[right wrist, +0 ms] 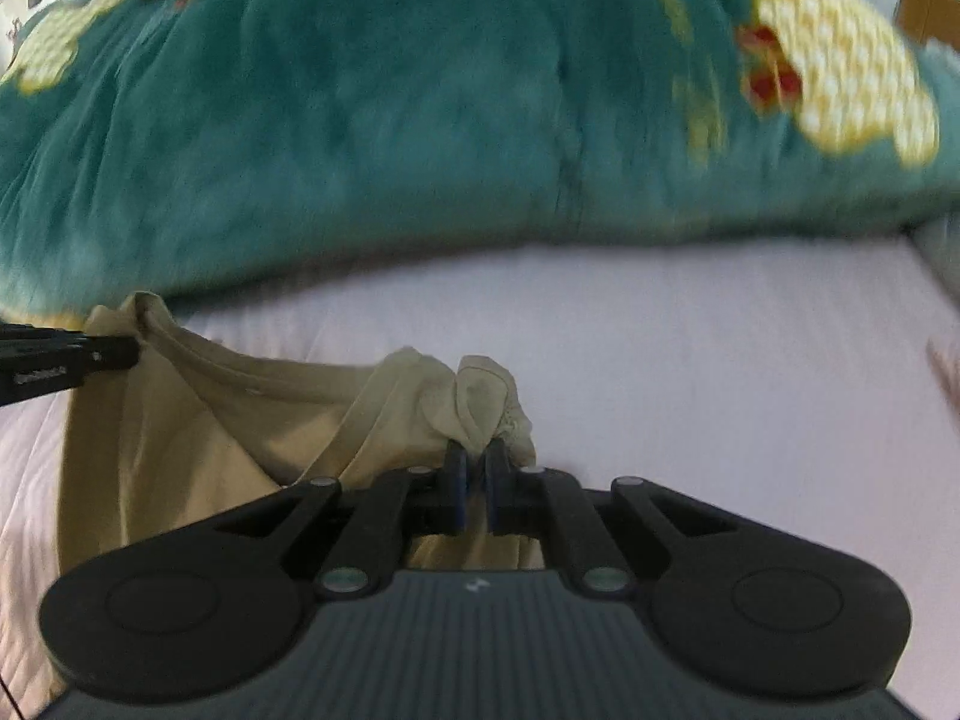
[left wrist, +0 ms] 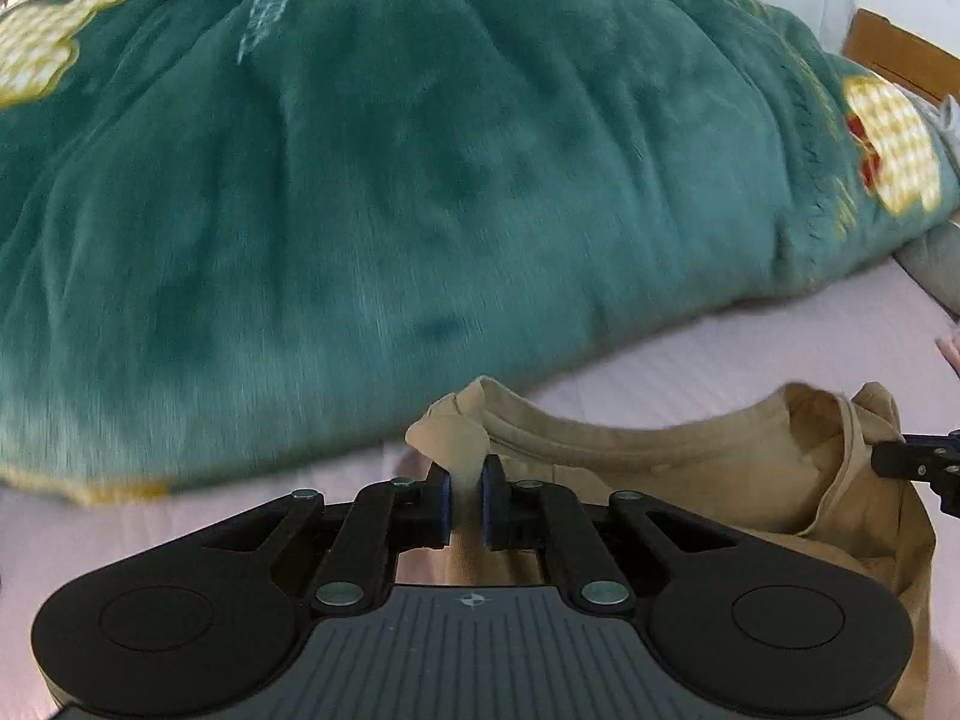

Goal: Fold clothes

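Observation:
A tan garment [left wrist: 690, 468] hangs stretched between my two grippers above the pale pink bed sheet [left wrist: 720, 354]. My left gripper [left wrist: 467, 483] is shut on a bunched corner of its upper edge, and the cloth pokes up past the blue pads. In the right wrist view my right gripper [right wrist: 477, 468] is shut on the other bunched corner of the tan garment [right wrist: 240, 420]. Each gripper shows at the edge of the other's view: the right gripper [left wrist: 882, 459] on the right, the left gripper [right wrist: 129, 354] on the left. The garment's lower part drops out of sight below the grippers.
A thick teal plush blanket [left wrist: 390, 180] with yellow checked patches lies heaped across the far side of the bed. A brown cardboard box [left wrist: 900, 54] stands at the far right behind it. Bare pink sheet [right wrist: 690, 360] lies between the blanket and the grippers.

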